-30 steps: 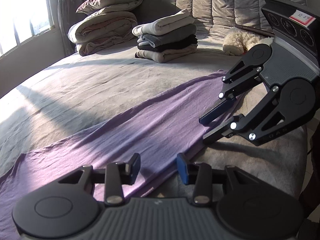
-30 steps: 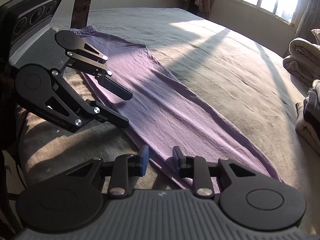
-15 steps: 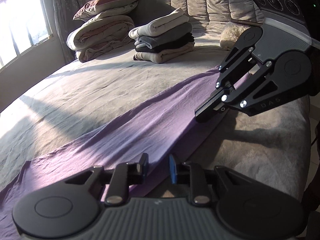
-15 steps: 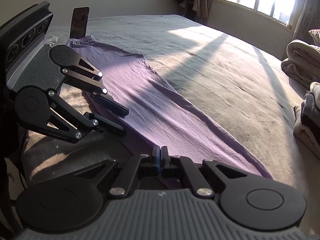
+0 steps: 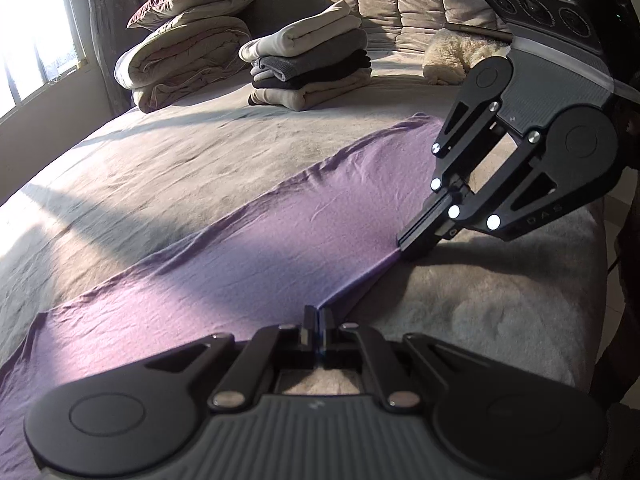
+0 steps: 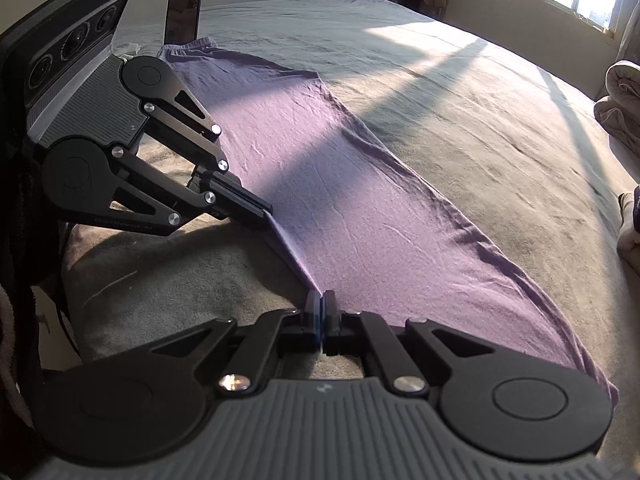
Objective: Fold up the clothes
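Note:
A long purple garment [image 5: 256,240] lies lengthwise along the near side of a grey bed [image 5: 160,168]. My left gripper [image 5: 318,314] is shut on the garment's near edge. My right gripper [image 5: 404,246] grips the same edge further along, also shut. The edge runs as a taut line between the two. In the right wrist view the purple garment [image 6: 352,216] stretches away from my right gripper [image 6: 322,298], and my left gripper [image 6: 266,216] pinches the edge at the left. The garment's far long edge stays flat on the bed.
A stack of folded clothes [image 5: 308,68] and piled bedding with a pillow [image 5: 184,52] sit near the headboard. A fluffy cream item [image 5: 452,60] lies at the back right. A phone [image 6: 182,12] stands upright beyond the garment's end. The bed's near side drops off below the grippers.
Both grippers were open above the garment's near edge. The right one shut on it first, then the left, and the edge now stretches taut between them.

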Demonstrator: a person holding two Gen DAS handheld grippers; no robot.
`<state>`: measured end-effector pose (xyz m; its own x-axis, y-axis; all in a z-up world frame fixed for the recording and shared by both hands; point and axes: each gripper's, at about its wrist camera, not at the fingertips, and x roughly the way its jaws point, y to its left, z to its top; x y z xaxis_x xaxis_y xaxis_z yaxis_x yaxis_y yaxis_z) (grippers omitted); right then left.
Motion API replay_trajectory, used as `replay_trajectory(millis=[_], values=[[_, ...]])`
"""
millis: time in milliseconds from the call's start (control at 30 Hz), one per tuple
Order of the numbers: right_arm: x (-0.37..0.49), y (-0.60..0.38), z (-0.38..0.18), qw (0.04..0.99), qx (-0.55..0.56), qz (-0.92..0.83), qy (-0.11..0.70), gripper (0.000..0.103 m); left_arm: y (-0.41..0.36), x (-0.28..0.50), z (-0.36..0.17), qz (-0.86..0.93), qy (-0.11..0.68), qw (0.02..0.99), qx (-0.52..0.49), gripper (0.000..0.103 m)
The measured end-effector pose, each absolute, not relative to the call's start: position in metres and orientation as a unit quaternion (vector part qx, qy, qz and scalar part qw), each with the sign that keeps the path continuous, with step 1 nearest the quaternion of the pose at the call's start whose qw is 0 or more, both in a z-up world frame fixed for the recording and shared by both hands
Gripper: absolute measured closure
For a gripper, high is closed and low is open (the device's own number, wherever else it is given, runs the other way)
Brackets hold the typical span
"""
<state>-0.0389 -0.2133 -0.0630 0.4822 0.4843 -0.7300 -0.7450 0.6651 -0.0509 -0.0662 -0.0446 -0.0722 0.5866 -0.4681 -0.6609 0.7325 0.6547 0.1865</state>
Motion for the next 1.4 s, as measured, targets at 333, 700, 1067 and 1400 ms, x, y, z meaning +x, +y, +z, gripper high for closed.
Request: replay_trajectory(millis=[333,700,1067,1400], values=[[-0.032,-0.238,-0.047,0.851,-0.087,0.376,0.357,0.083,-0.037,-0.060,-0.057,-0.402,0.297,0.851,0.161,0.069],[0.002,-0.305,-0.062,0.934,0.002,0.187,0.304,0.059,-0.057,-0.035,-0.075,-0.399,0.301,0.862,0.088,0.063],[0.006,-0.363,-0.069,0.950,0.028,0.089,0.299,0.060,-0.046,-0.049,-0.067,-0.415,0.290,0.859,0.073,0.062],[0.017,-0.287,-0.049,0.936,-0.002,0.199,0.291,0.060,-0.008,-0.019,-0.072,-0.351,0.313,0.882,0.044,0.062]])
